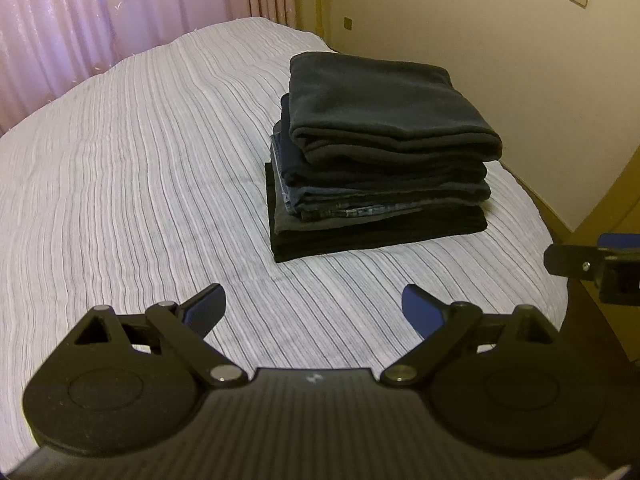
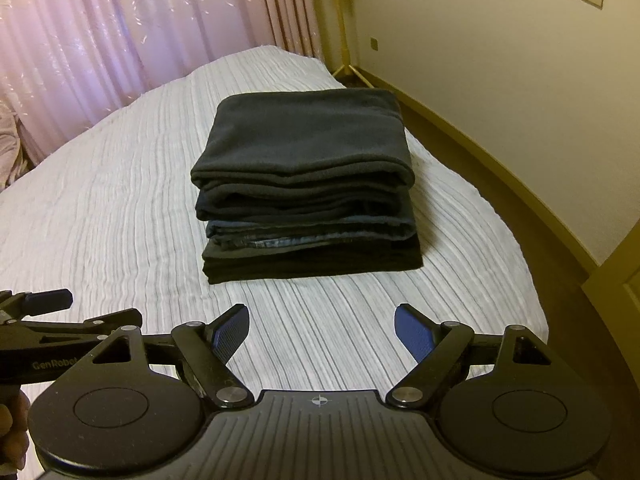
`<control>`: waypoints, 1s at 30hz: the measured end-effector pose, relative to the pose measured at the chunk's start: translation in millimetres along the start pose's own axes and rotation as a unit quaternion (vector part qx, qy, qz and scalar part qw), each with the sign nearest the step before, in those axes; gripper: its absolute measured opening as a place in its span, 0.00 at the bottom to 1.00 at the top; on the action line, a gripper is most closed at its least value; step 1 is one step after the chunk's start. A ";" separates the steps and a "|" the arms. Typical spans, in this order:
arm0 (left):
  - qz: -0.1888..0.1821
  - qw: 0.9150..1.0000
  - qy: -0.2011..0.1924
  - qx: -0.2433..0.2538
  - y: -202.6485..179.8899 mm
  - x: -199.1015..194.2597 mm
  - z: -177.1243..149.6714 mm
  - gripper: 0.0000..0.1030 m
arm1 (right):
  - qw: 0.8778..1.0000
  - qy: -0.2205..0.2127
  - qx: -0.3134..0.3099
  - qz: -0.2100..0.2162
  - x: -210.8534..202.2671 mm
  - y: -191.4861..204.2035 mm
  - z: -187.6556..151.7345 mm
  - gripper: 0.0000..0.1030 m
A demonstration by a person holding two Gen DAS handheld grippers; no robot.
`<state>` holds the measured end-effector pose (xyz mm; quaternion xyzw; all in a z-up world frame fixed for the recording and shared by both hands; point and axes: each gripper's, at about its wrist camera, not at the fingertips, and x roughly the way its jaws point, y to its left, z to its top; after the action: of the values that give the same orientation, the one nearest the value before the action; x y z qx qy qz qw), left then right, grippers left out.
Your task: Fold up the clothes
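A neat stack of folded dark clothes [image 1: 380, 160] sits on the striped white bedspread [image 1: 120, 180]: a dark grey fleece piece on top, blue jeans in the middle, a black piece at the bottom. The stack also shows in the right wrist view [image 2: 308, 188]. My left gripper [image 1: 314, 308] is open and empty, held over the bed short of the stack. My right gripper [image 2: 322, 328] is open and empty, also short of the stack. The left gripper appears at the left edge of the right wrist view [image 2: 48, 320].
Pink curtains [image 2: 120, 40] hang behind the bed. A cream wall [image 2: 520, 80] with a dark floor strip runs along the right side of the bed. The bed edge falls away at the right [image 1: 540, 216].
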<state>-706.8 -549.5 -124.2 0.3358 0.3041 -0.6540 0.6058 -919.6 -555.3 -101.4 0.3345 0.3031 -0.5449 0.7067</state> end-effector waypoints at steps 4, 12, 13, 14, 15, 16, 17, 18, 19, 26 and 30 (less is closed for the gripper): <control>0.002 1.000 0.001 -0.001 -1.3 -1.0 -0.4 0.91 | 1.000 0.000 -0.002 0.002 -0.9 1.0 -0.5 0.80; 0.002 1.000 0.002 0.007 -6.0 0.1 0.7 0.91 | 1.000 0.001 0.000 0.004 -1.4 0.9 -0.3 0.80; 0.001 1.000 0.003 0.009 -6.8 0.6 0.8 0.91 | 1.000 0.001 0.000 0.004 -1.6 0.8 -0.2 0.80; 0.001 1.000 0.003 0.010 -7.6 1.2 0.9 0.91 | 1.000 0.000 0.000 0.004 -1.8 0.7 -0.2 0.80; 0.001 1.000 0.004 0.012 -8.5 1.7 1.0 0.91 | 1.000 0.000 0.000 0.004 -2.0 0.6 -0.1 0.80; 0.001 1.000 0.005 0.012 -9.3 2.3 1.1 0.91 | 1.000 0.000 0.001 0.004 -2.0 0.1 0.3 0.80; 0.000 1.000 0.005 0.013 -10.1 2.9 1.3 0.91 | 1.000 0.000 0.002 0.004 -2.2 -0.4 0.7 0.80; 0.000 1.000 0.005 0.013 -10.8 3.4 1.7 0.91 | 1.000 -0.001 0.002 0.003 -2.5 -0.6 1.1 0.80; -0.001 1.000 0.005 0.014 -11.4 3.8 2.2 0.91 | 1.000 -0.002 0.001 0.003 -2.9 -0.8 1.6 0.80; -0.004 1.000 0.003 0.020 -16.8 7.0 5.9 0.91 | 1.000 -0.003 -0.001 0.003 -4.0 -1.3 5.0 0.80; -0.006 1.000 0.003 0.024 -19.7 8.7 8.3 0.91 | 1.000 -0.003 0.001 0.001 -3.7 -3.5 6.5 0.80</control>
<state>-727.3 -559.7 -126.5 0.3504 0.2922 -0.6635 0.5930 -923.3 -559.1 -95.1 0.3341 0.2998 -0.5454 0.7078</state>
